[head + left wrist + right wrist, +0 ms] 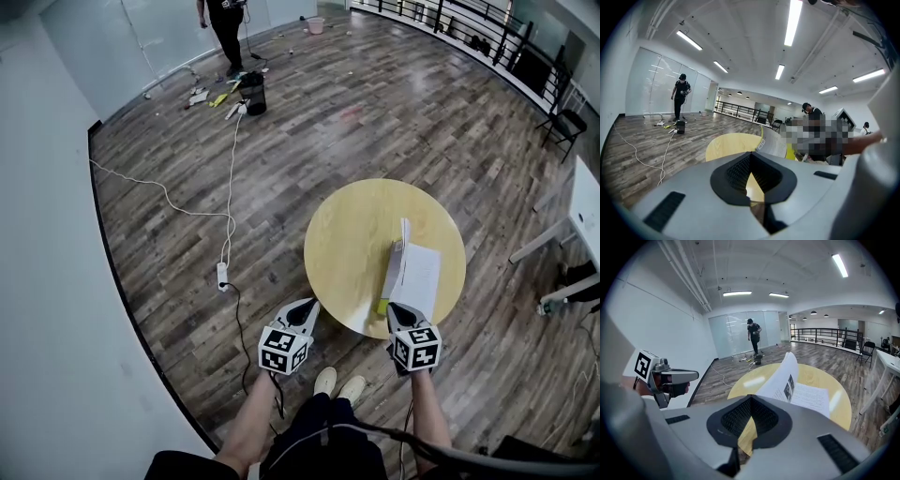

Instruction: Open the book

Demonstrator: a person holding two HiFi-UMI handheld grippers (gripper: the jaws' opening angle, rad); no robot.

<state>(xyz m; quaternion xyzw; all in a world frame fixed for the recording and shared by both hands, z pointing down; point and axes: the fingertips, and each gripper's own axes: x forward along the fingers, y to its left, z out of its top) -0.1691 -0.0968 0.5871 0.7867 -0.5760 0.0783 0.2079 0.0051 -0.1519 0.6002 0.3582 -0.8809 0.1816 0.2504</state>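
Observation:
The book (415,274) lies open on the near right part of the round yellow table (356,234), with white printed pages facing up and some leaves (785,378) standing upright at the spine. A yellow-green cover edge (382,306) shows at the book's near end. My right gripper (400,311) is shut and empty, just short of the book's near end at the table's edge. My left gripper (307,307) is shut and empty, off the table's near left edge, over the floor. In the left gripper view the book (774,145) appears edge-on, beyond the shut left gripper (750,157).
A person (225,28) stands far off by a black bin (253,94) and scattered tools. A white cable with a power strip (222,274) runs across the wood floor, left of the table. A folding chair (562,122) and a white table (586,211) stand at the right.

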